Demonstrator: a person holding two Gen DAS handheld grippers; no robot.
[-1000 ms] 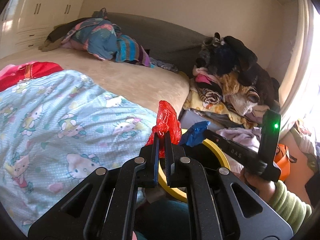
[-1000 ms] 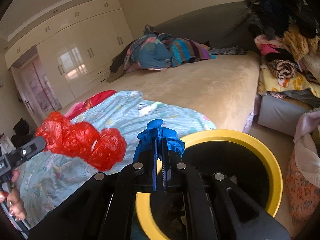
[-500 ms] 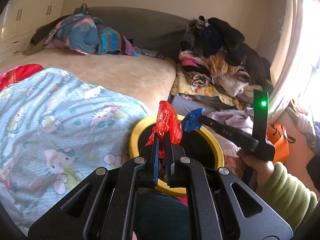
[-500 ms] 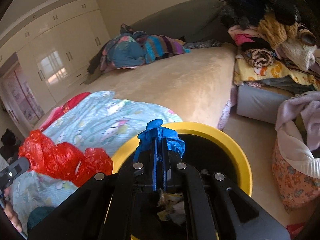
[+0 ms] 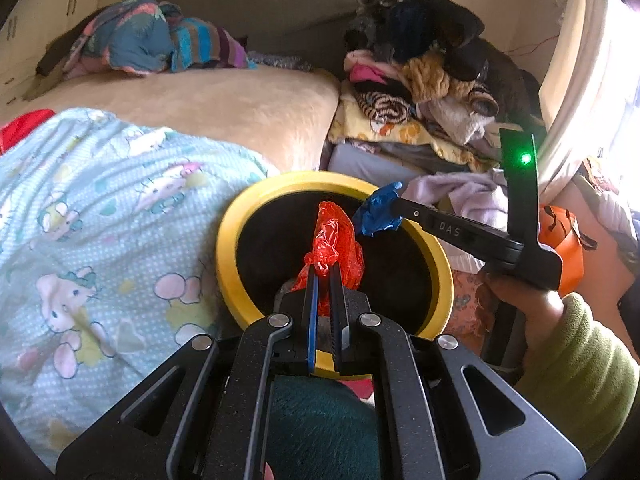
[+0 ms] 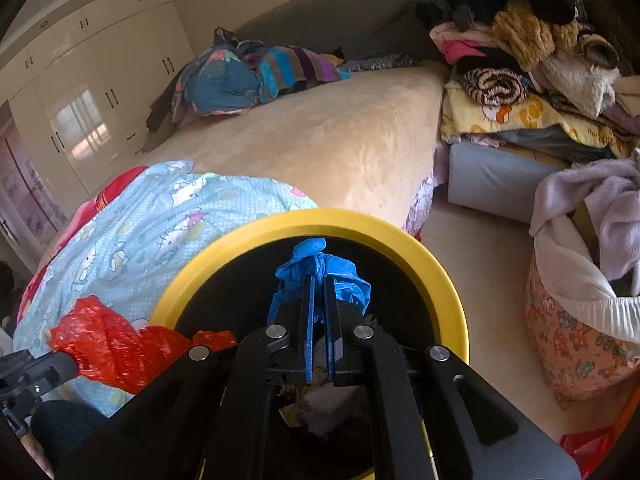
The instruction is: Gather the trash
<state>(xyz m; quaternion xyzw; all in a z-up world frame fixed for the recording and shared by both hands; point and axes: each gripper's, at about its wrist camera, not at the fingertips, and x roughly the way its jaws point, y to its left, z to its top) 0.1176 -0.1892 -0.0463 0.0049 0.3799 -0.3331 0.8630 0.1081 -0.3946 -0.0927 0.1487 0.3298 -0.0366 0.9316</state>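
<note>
At lower centre of each frame, the left gripper (image 5: 325, 270) was clamped on crumpled red plastic (image 5: 334, 240) and the right gripper (image 6: 317, 284) on a blue wad (image 6: 320, 270), both over the yellow-rimmed bin (image 5: 228, 240). Both scraps looked light, soft, and crushable, best pinched mid-bunch; the bed (image 5: 224, 100) lay beyond.

Both wads — red wad (image 5: 334, 236), blue wad (image 6: 320, 276) — now over yellow-rimmed bin (image 5: 228, 240)
</note>
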